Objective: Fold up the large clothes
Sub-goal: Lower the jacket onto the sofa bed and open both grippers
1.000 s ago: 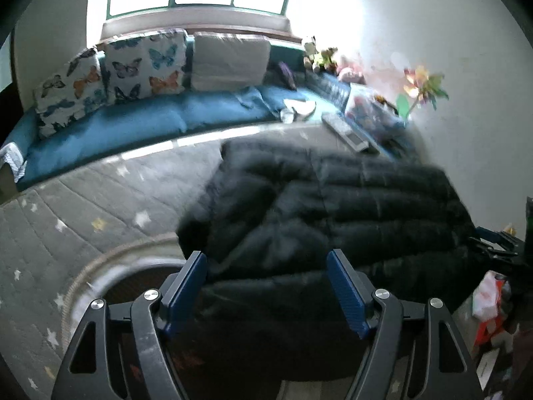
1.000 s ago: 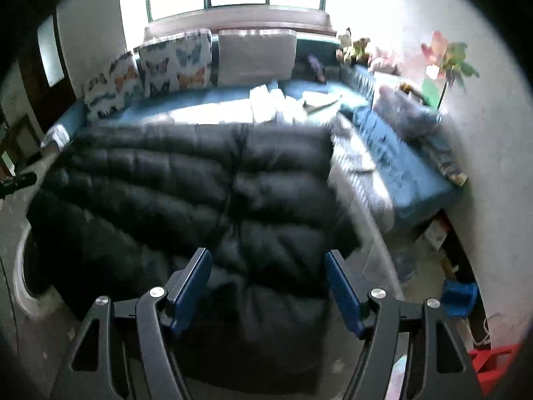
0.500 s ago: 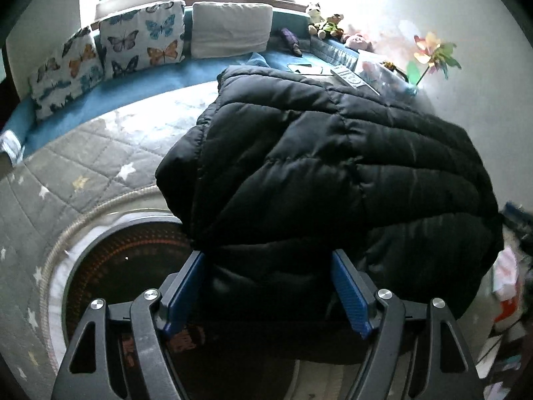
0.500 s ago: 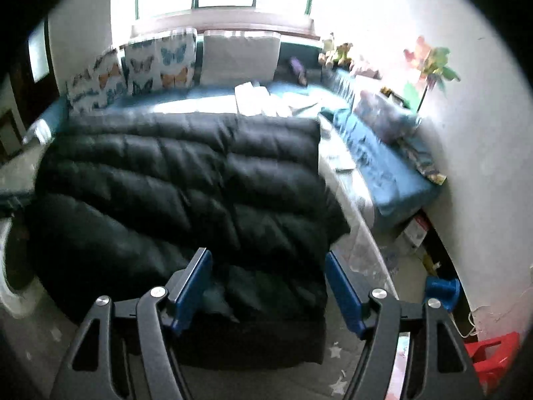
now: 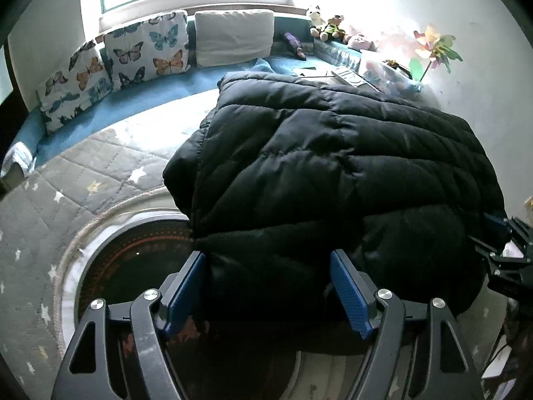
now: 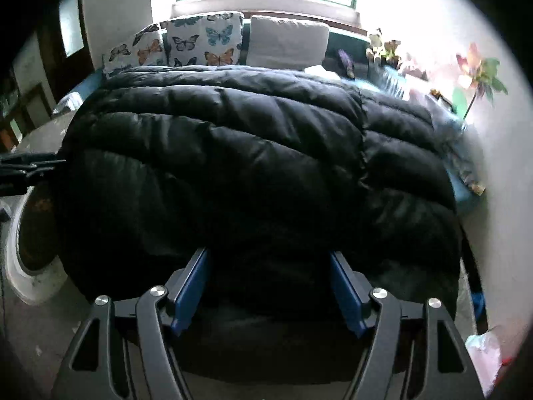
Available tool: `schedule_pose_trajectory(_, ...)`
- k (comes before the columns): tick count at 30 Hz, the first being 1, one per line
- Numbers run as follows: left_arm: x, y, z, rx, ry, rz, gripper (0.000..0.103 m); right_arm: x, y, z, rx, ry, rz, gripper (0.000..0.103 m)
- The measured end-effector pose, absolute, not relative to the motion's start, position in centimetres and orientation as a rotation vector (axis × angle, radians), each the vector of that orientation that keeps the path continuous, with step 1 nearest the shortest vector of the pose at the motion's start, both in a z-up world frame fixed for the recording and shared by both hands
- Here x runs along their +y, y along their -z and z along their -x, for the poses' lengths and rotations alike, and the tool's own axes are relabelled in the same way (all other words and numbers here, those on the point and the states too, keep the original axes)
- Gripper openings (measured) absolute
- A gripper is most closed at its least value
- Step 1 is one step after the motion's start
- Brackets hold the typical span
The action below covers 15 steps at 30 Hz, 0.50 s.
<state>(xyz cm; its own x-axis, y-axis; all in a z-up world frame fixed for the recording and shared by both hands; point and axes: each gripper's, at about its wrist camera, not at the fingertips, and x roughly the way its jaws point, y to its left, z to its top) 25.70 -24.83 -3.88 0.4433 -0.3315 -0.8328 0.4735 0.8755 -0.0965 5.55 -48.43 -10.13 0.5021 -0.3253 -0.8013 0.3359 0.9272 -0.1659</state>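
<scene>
A black puffer jacket [image 5: 333, 173] lies folded in a thick bundle on a grey quilted mat [image 5: 83, 180]. My left gripper [image 5: 268, 286] is open, its blue fingers on either side of the jacket's near left edge. The jacket fills the right wrist view [image 6: 250, 153]. My right gripper [image 6: 268, 286] is open, its blue fingers astride the jacket's near edge. The right gripper shows at the right edge of the left wrist view [image 5: 506, 250].
A round dark patterned rug [image 5: 133, 266] with a pale rim lies under the jacket's near left corner. A blue bench [image 5: 160, 100] with butterfly cushions [image 5: 146, 50] and a white cushion [image 5: 233, 36] runs under the window. Toys and a paper pinwheel [image 5: 433, 50] stand at the right wall.
Both grippers have moved down and in toward the jacket's near edge, so the jacket looms larger. Both stay open. The jacket has settled into its folded bundle.
</scene>
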Motion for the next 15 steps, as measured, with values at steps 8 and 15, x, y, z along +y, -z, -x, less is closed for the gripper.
schedule_pose_trajectory(8, -25.0, 1.7, -21.4, 0.937, 0.533, -0.171, 0.081, -46.4, 9.1, -3.2, 0.915, 0.423, -0.028, 0.077)
schedule_pose_trajectory(15, -25.1, -0.7, -16.6, 0.888, 0.570, -0.156, 0.081, -44.0, 8.4, -1.6, 0.880, 0.392, -0.027, 0.077)
